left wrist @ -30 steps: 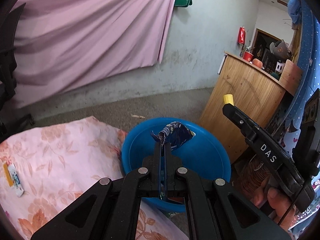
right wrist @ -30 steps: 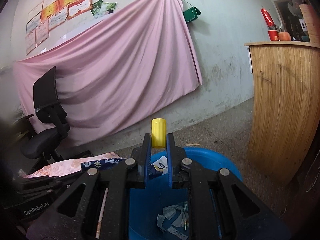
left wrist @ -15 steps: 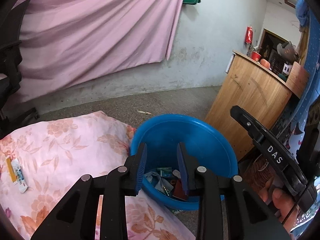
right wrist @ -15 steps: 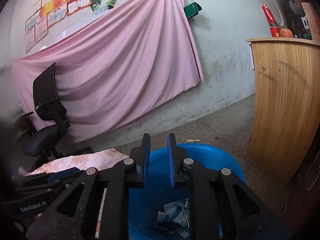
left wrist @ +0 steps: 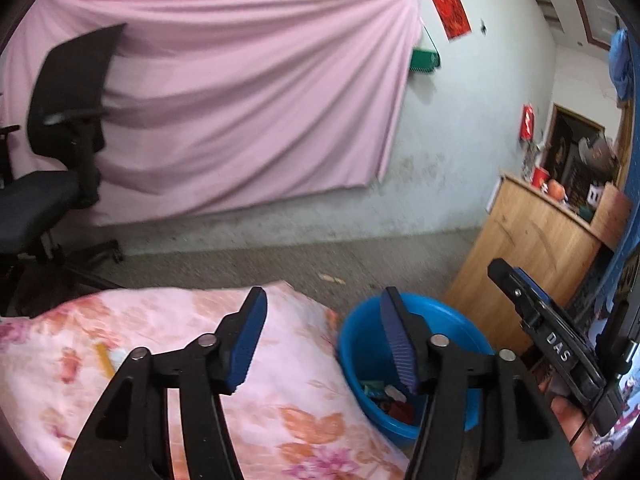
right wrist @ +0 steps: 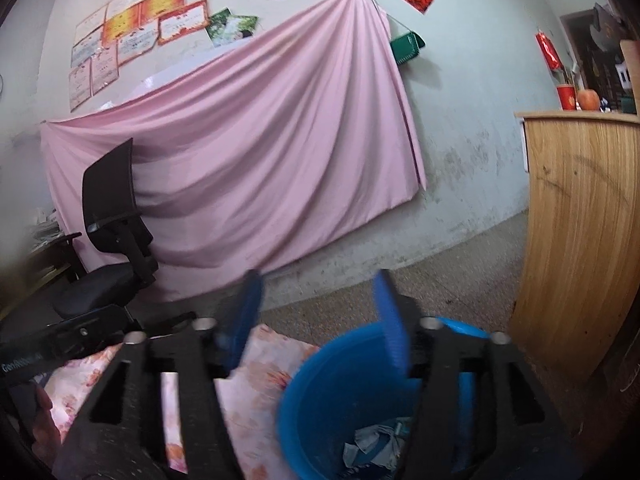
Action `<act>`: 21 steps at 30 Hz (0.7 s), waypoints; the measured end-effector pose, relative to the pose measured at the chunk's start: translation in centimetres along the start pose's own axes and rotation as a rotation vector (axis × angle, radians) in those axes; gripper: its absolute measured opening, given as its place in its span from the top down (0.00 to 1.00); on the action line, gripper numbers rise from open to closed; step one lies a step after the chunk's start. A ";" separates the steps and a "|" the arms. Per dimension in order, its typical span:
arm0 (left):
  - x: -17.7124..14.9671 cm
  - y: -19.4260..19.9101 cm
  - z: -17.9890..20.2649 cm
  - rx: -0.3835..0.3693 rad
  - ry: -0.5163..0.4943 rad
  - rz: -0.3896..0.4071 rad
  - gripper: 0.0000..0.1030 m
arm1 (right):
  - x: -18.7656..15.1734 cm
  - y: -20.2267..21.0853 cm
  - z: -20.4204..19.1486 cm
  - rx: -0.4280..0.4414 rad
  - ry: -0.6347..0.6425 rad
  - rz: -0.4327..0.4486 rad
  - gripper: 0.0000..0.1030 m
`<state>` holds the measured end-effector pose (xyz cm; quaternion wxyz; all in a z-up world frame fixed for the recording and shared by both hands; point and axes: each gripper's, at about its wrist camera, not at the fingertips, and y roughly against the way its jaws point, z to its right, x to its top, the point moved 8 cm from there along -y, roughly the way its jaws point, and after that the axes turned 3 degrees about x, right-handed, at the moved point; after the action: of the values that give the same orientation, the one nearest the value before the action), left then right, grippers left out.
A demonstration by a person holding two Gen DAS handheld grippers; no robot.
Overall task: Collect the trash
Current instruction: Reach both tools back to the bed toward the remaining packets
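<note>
Now both claws gape wide and empty. Remaining trash, a small yellow-and-white wrapper [left wrist: 105,358], lies on the floral cloth [left wrist: 304,412], left of the left gripper [left wrist: 320,340], long axis running away; the right gripper [right wrist: 316,320] hangs over the blue basin [right wrist: 304,412], farther off.
</note>
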<state>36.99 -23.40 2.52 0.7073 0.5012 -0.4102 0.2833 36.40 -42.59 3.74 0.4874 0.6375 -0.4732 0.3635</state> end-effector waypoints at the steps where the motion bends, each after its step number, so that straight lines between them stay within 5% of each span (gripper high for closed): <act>1: 0.2 0.4 -0.6 0.006 0.008 0.011 0.41 | 0.3 0.1 -0.6 0.003 0.004 0.015 0.03; 2: 0.5 1.1 -1.5 0.014 0.022 0.029 0.37 | 0.5 0.3 -1.1 0.005 0.008 0.028 0.00; 4: 1.0 2.3 -3.4 0.039 0.054 0.073 0.12 | 1.0 0.6 -2.4 0.014 0.018 0.059 0.00; 6: 1.3 3.9 -5.5 0.080 0.090 0.135 0.03 | 1.4 0.7 -3.7 0.029 0.027 0.083 0.00; 21: -0.4 11.6 -15.4 0.308 0.077 0.329 0.02 | 2.2 2.7 -13.7 0.179 0.143 0.266 0.00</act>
<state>31.94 -5.05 5.19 0.5818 0.5185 -0.4110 0.4731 34.36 -30.16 10.05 0.4089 0.5827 -0.4831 0.5098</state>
